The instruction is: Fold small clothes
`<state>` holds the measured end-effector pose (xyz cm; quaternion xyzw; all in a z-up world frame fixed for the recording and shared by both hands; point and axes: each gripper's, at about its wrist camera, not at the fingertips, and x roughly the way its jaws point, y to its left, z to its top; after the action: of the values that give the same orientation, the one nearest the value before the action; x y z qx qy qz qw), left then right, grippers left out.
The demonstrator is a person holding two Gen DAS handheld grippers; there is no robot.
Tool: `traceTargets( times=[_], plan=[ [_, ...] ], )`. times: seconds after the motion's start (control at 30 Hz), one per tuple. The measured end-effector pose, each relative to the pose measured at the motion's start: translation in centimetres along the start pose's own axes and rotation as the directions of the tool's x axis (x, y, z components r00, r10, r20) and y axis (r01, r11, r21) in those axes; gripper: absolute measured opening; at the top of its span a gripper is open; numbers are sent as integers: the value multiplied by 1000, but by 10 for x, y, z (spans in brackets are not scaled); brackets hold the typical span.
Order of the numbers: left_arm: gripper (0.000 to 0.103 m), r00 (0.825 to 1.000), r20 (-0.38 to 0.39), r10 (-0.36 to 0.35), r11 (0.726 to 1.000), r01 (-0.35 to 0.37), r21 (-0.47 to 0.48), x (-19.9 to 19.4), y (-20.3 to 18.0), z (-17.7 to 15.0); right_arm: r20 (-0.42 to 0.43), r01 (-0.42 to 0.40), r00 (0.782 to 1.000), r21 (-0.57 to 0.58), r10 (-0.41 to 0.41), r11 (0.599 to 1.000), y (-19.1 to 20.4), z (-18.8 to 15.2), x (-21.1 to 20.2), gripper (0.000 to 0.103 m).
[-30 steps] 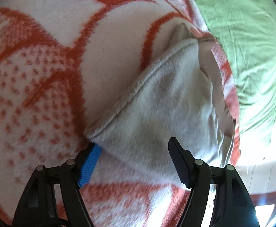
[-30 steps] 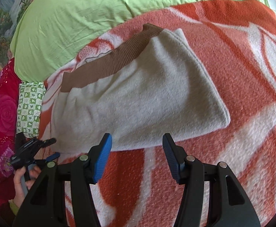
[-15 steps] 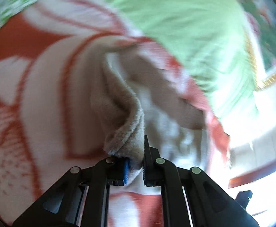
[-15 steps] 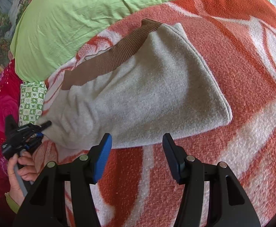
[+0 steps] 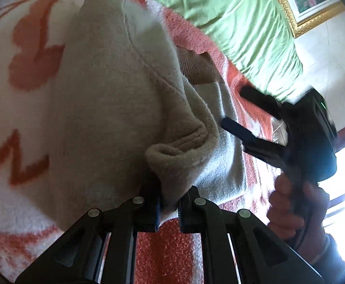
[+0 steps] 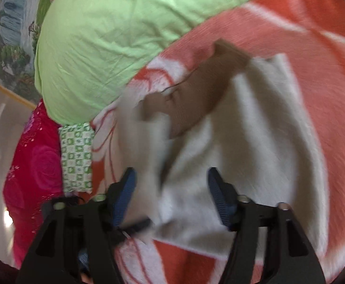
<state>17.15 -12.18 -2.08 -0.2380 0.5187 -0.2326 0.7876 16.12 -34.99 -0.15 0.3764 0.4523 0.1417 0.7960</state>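
Fuzzy grey garment (image 5: 115, 108) lies on the orange blanket (image 5: 16, 108), one corner pinched in the left gripper (image 5: 168, 209) jaws, and could slip out before the wide-open right gripper (image 6: 170, 197) grabs on.

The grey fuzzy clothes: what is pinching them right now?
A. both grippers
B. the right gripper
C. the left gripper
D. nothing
C: the left gripper is shut on a bunched corner of the grey garment, while the right gripper stands open above the cloth.
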Motion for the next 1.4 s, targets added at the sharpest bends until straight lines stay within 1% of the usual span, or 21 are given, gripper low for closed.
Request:
traceTargets(
  times=[0.1,0.2,0.27,0.33,0.37,0.4,0.43,0.47,0.5,0.57,0.63,0.73,0.8,0.83,0.9,1.0,1.1,1.2,1.27,1.33,1.4],
  plan=[
    [9,1000,-2,-11,1000,11,1,-3,3,3,-62,-78,995,25,79,997,-2,15,38,75],
    [9,1000,-9,-8,1000,8,3,-4,6,2,-122,-109,986,37,113,993,1,28,77,75],
    [9,1000,-12,1,1000,-1,10,-4,5,2,-135,-125,983,25,128,992,6,38,96,75],
    [9,1000,-11,10,1000,-10,20,-3,3,5,-139,-123,983,8,123,992,14,48,115,69],
    [9,1000,-10,13,1000,-13,26,-4,2,5,-144,-112,983,3,112,994,18,54,125,60],
    [9,1000,-9,16,999,-15,33,-4,0,4,-146,-101,984,0,100,995,19,58,128,46],
    [9,1000,-7,17,999,-16,42,-5,-2,4,-145,-94,985,0,93,996,21,63,134,38],
    [9,1000,-5,16,999,-16,51,-7,-4,6,-141,-96,985,5,96,995,22,66,137,19],
    [9,1000,-1,13,998,-13,59,-10,-6,5,-132,-92,987,3,92,996,25,68,136,17],
    [9,1000,2,-17,996,17,82,-17,-15,9,-91,-116,989,-28,113,993,35,70,121,16],
    [9,998,-2,-61,991,60,122,-21,-32,12,-36,-156,987,-58,154,986,45,73,94,16],
    [9,993,-19,-118,972,119,202,-16,-65,15,32,-159,986,-123,164,980,53,82,47,16],
    [9,989,-43,-145,959,151,239,-6,-83,16,74,-138,986,-149,150,979,48,87,17,16],
    [9,986,-65,-155,952,166,256,5,-93,15,92,-111,988,-154,126,982,41,89,6,16],
    [9,984,-96,-152,944,173,280,25,-103,14,117,-34,992,-142,51,989,16,92,-11,16],
    [9,979,-160,-126,942,169,289,58,-109,5,116,30,993,-58,-23,998,-33,88,-17,16],
    [9,975,-201,-95,944,152,293,79,-109,-4,108,87,991,-34,-82,996,-61,81,-19,16],
    [9,974,-211,-89,948,148,283,86,-106,-8,114,66,991,-5,-65,998,-73,77,-17,16],
    [9,975,-207,-83,950,141,280,92,-103,3,116,51,992,-15,-49,999,-72,79,-15,16],
    [10,975,-213,-69,953,128,275,94,-107,3,102,51,994,-16,-49,999,-77,83,-16,16],
    [12,973,-222,-62,956,122,267,98,-111,1,87,74,994,-34,-71,997,-77,84,-10,16]
  ],
)
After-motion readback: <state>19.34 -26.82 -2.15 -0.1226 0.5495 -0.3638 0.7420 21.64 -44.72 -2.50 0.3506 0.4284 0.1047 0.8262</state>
